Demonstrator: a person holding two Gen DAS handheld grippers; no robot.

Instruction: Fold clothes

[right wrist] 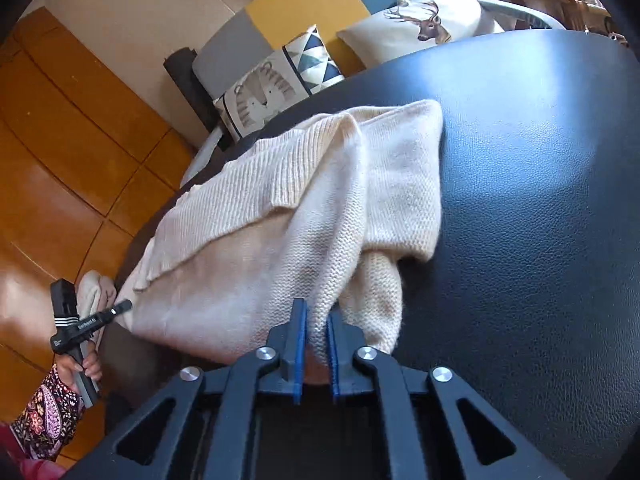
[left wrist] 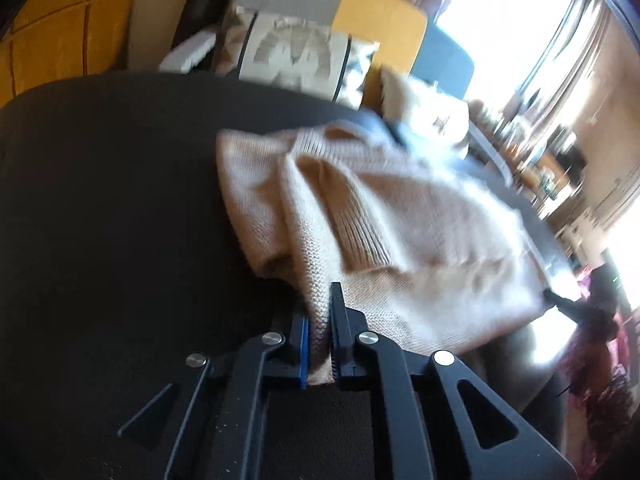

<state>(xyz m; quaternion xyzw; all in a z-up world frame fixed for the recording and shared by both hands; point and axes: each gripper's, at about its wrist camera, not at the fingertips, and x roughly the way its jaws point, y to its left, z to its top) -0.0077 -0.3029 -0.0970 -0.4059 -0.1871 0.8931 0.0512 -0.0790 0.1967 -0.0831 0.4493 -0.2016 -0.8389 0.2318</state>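
Observation:
A cream knitted sweater (left wrist: 400, 232) lies bunched on a dark leather-look table (left wrist: 100, 200). My left gripper (left wrist: 320, 308) is shut on a fold of its near edge, with the knit pinched between the pads. In the right wrist view the same sweater (right wrist: 300, 208) spreads across the table (right wrist: 540, 200), and my right gripper (right wrist: 317, 312) is shut on another fold at its near edge. The left gripper (right wrist: 120, 306) also shows at the sweater's left corner, held by a hand (right wrist: 86, 364) in a floral sleeve (right wrist: 48, 412).
Beyond the table stands a sofa with patterned cushions (right wrist: 276, 84) and a deer cushion (right wrist: 424, 20). Orange wooden floor (right wrist: 60, 140) lies to the left. A bright window (left wrist: 520, 20) with curtains glares at the right of the left wrist view.

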